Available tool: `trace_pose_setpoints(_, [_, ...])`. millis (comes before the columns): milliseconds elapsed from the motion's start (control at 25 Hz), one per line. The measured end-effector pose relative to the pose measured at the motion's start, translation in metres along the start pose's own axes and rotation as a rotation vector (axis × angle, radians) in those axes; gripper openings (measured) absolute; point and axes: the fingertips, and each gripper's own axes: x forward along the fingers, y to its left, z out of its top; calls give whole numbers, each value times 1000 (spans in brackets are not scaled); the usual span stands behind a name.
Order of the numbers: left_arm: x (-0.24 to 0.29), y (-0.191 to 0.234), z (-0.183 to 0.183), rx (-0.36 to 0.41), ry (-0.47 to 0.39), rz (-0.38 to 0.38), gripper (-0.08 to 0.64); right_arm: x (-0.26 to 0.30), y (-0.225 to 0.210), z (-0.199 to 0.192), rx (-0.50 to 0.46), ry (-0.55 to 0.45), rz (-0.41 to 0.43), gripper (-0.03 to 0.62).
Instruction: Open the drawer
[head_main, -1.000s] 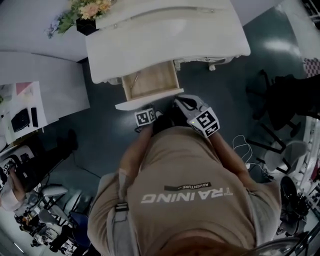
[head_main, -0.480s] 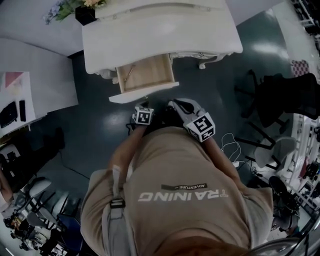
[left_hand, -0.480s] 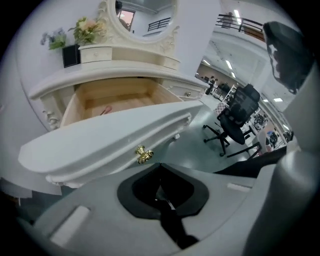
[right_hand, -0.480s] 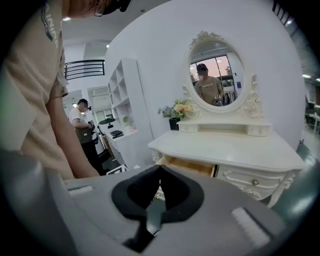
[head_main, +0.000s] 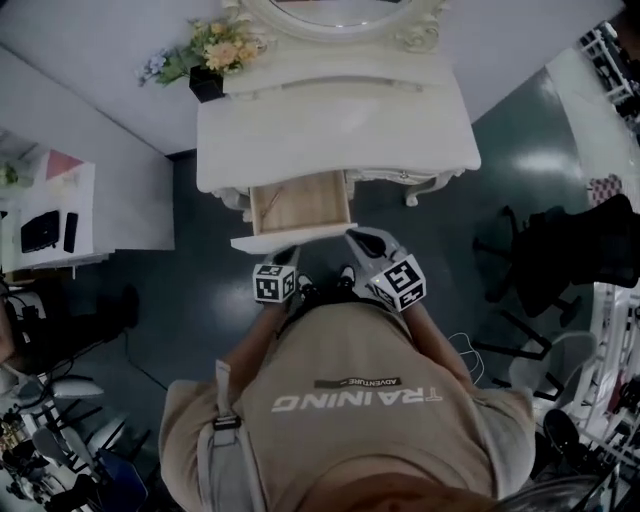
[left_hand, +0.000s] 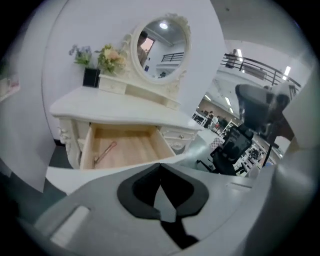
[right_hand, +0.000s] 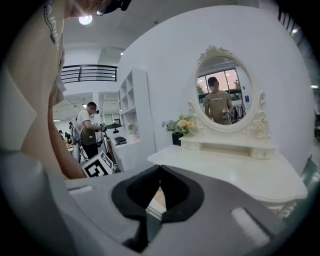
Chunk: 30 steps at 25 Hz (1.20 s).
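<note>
Plainly, shirt (head_main: 355, 400) reads "TRAINING" — upside down; drawer (head_main: 310, 205) open.

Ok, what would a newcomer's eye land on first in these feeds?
The white dressing table, its drawer open at the front left, with bare wood inside and a slim pinkish stick lying in it. Next, the ornate oval mirror above, with flowers at its left. The left gripper and right gripper are shut and empty, near the drawer front.
</note>
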Motion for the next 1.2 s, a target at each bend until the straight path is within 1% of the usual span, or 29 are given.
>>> trace_pose_setpoints(80, [-15, -11, 46, 48, -96, 4, 6, -3, -11, 6, -1, -4, 8, 3])
trace_pose_setpoints(160, [-31, -23, 91, 114, -197, 14, 6, -5, -21, 10, -10, -5, 16, 3])
trace_pose_setpoints(280, [-58, -38, 148, 198, -329, 45, 6, -7, -32, 23, -40, -16, 21, 3])
trace_pose_setpoints(400, [-81, -51, 190, 290, -418, 86, 6, -11, -40, 52, -71, -58, 19, 3])
trace_pose_setpoints(600, [-121, -89, 258, 436, -566, 96, 6, -16, -49, 104, -137, -159, 45, 3])
trace_pose_setpoints(720, [-150, -113, 293, 542, -660, 113, 6, -23, -52, 133, -181, -212, 39, 3])
trace_pose_setpoints(760, [-161, -120, 304, 562, -691, 116, 6, -26, -52, 145, -185, -234, 36, 3])
trace_pose_setpoints(800, [-171, -125, 314, 567, -719, 112, 6, -30, -53, 157, -179, -260, 35, 3])
trace_pose_setpoints(880, [-186, -132, 333, 552, -765, 97, 6, -41, -56, 184, -142, -324, 35, 3])
trace_pose_setpoints(960, [-199, -136, 345, 544, -803, 102, 6, -53, -57, 209, -112, -394, 38, 3])
trace_pose_setpoints(1000, [-206, -138, 349, 545, -817, 107, 6, -59, -56, 221, -117, -423, 37, 3])
trace_pose_setpoints(1080, [-217, -139, 354, 563, -829, 116, 6, -65, -56, 240, -145, -466, 24, 3])
trace_pose_setpoints(1200, [-218, -136, 356, 592, -806, 125, 6, -67, -55, 254, -178, -482, -9, 3])
